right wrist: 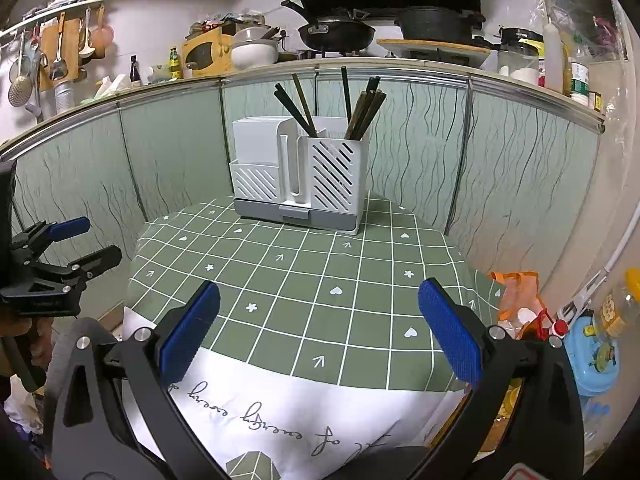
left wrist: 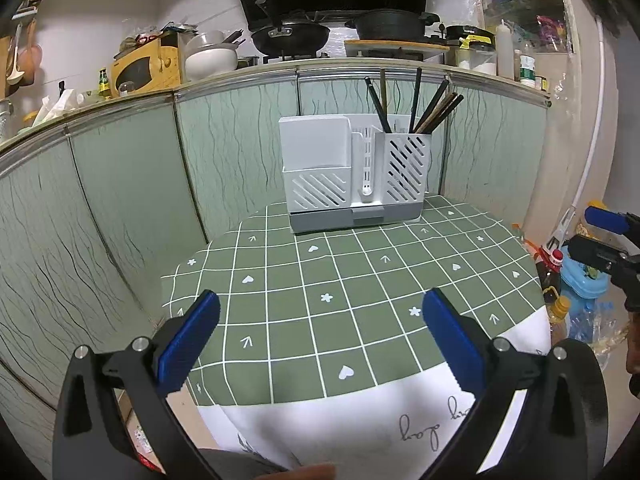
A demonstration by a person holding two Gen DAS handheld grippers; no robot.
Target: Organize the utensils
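Left wrist view: chopsticks stand in white holder on table; left hand-held gripper and right hand-held gripper both spread apart, empty. Sorting apparently finished; next, check for strays.

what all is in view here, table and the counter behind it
utensil holder: one, white with a grey base, far end of the table
chopsticks: a bunch, dark brown and black, upright in the holder's right compartment
tablecloth: one, green with a white grid, white printed edge nearest the cameras
wok: one, black, on the stove behind
lidded pot: one, black, right of the wok
white pot: one, on the counter left of the wok
yellow box: one, on the counter, left of the white pot
blue container: one, on the floor right of the table
left gripper: fingers blue, open, empty
right gripper: fingers blue, open, empty
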